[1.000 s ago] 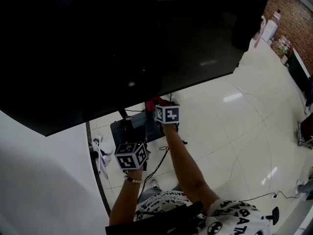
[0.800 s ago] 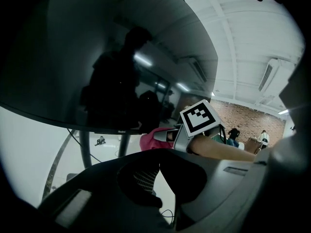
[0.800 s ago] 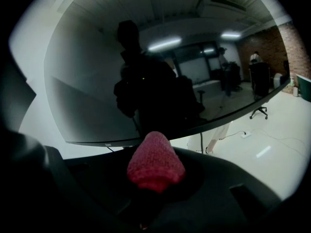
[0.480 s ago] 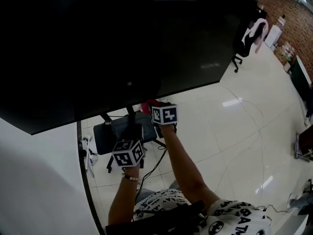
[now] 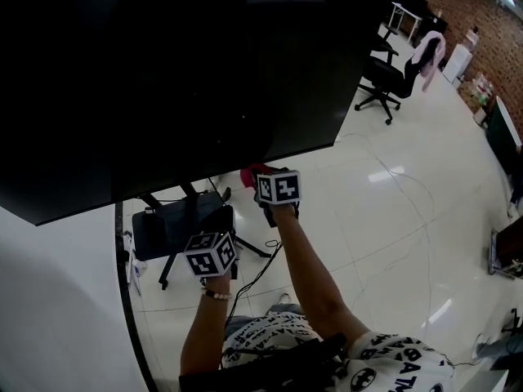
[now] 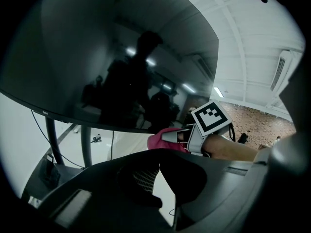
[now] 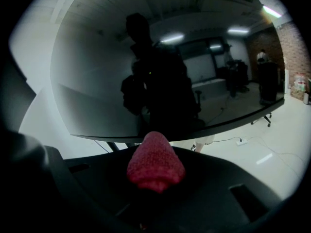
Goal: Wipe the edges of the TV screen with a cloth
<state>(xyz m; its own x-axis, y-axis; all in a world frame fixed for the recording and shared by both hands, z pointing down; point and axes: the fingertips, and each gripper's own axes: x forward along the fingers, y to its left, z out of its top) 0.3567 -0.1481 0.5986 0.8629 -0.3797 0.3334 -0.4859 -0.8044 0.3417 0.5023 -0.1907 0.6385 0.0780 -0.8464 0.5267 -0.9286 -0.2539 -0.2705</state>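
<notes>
The right gripper (image 5: 265, 178) has slid along under the TV screen (image 5: 180, 72) towards its lower right corner; its jaws grip the red cloth (image 7: 155, 166), which bulges just ahead of the tips, seemingly against the bottom edge; the left gripper (image 6: 158, 171) hangs lower, jaws together on nothing; this edge looks nearly wiped.

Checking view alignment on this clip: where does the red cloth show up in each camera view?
Head view: cloth near centre, just under the TV screen and its lower edge.
Left gripper view: cloth slightly right of centre, just below the screen's lower edge.
Right gripper view: cloth low centre, pinched in the jaws.
Shared landmark: the TV screen's lower edge, just above the cloth in all three.
</notes>
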